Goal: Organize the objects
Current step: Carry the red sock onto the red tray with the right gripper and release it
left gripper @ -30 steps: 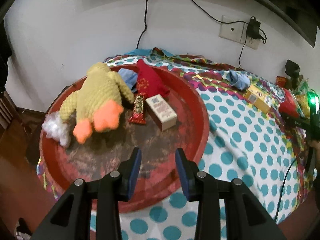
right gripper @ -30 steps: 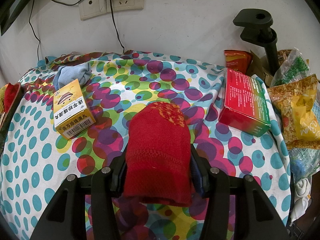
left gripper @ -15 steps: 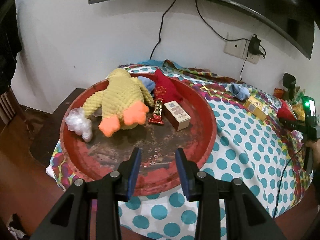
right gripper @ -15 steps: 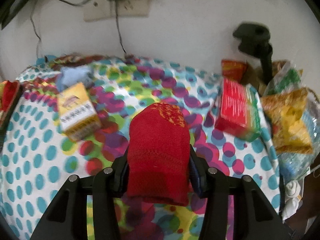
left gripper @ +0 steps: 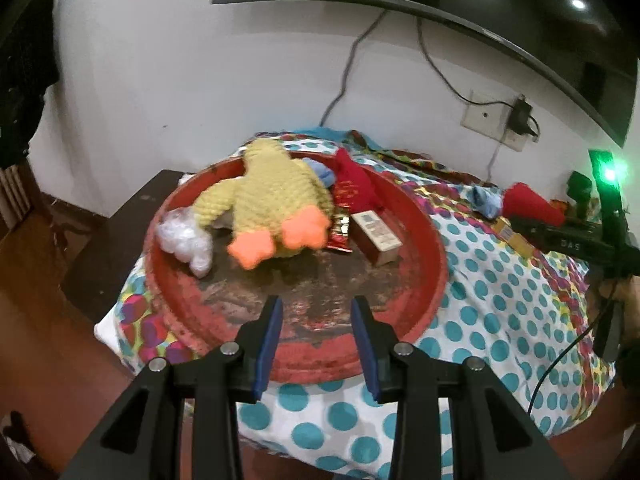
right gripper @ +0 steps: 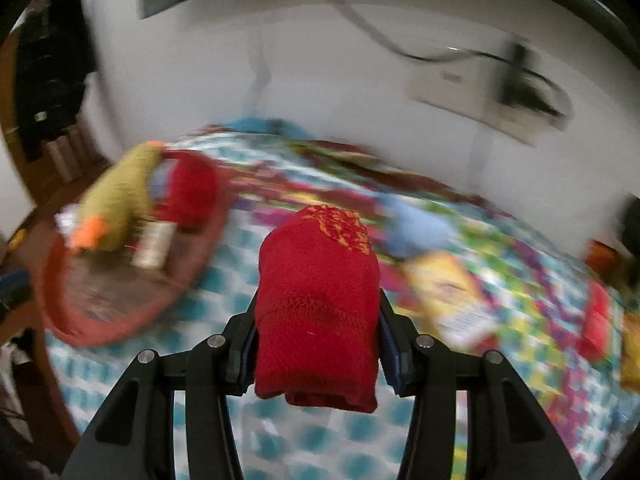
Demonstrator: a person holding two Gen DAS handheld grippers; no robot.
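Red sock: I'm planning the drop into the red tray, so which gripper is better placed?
Right. The right gripper already clamps the red sock; the left gripper hangs empty over the red tray.

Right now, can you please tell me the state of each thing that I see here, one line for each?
left gripper: open, empty, above tray's near rim.
right gripper: shut on red sock.
red sock: held, off the cloth.
red tray: holding several items.
yellow duck toy: lying in tray.
small brown box: lying in tray.
yellow box: lying on cloth, outside tray.
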